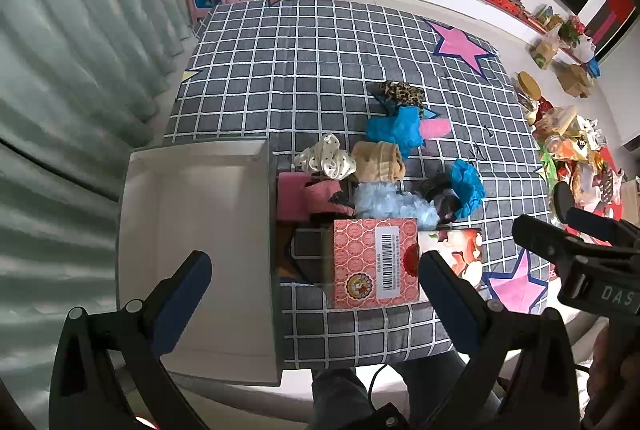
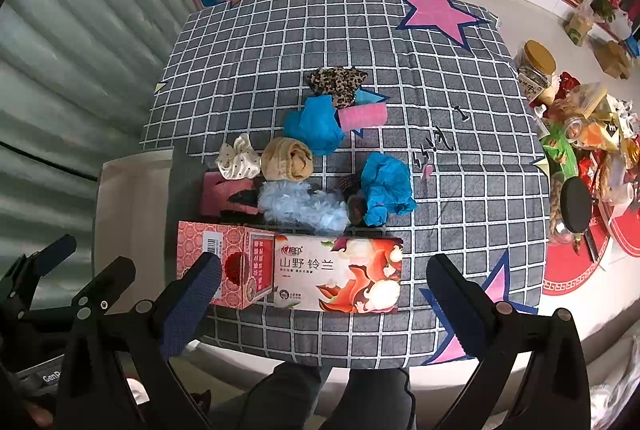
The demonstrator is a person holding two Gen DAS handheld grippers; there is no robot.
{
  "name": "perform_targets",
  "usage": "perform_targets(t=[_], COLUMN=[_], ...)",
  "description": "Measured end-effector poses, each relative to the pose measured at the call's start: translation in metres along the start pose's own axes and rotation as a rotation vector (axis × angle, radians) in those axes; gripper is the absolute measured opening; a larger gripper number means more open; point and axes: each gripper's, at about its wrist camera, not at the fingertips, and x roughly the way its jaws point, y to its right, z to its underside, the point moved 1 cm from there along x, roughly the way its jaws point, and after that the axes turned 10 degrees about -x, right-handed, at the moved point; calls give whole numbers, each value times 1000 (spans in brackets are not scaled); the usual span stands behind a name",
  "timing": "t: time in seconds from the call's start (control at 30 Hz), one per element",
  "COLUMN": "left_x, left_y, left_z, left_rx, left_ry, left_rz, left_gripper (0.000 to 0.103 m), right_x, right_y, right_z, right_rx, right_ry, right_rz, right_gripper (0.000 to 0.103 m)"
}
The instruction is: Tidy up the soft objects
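1. Two grippers, left and right, both spread wide and holding nothing, low in their frames above the near edge of the checked mat.
2. Several soft things loose mid-frame on the mat: leopard cloth, two blue cloths, pink roll, dotted scrunchie, tan roll, pale blue fluff, pink towel.
3. Mostly touching or overlapping in one heap; leopard cloth and pink roll at its far end, second blue cloth to the right with something dark beside it, too tangled to name.
4. White bin at lower left in the left view, on the mat's left edge, just beside the pink towel; inside apparently bare.
5. Two tissue boxes below the heap: red box and floral box, side by side and touching.
6. Judged from the bare bin: barely begun, nothing sorted yet, the whole heap left to move.
7. Likely first pick: pink towel or scrunchie, nearest the bin, within easy reach of the left gripper.
8. Risk: neighbouring pieces dragged along when one is lifted from the tangle.
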Motion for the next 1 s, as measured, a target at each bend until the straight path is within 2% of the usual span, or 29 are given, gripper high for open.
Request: perform_targets(t=[0.33,0.63,0.8,1.0], left_x=[15,40,50,65], left_y=[-4,14,26,42], left_z=[5,-3,-21,-57], left_rx=[20,47,20,-43], left_ry=[-50,-119,-134,-138], left_rz=[-15,-52,-70,-86], left_gripper=[103,103,103,103], right_x=[3,37,62,94], right_y=[9,37,61,96], right_z=[4,6,-1,-18], right_rx=[20,61,70,72], right_ry=[-20,-86,-123,-177], right_rz=[8,-3,-5,-5], right_gripper=[103,103,103,103])
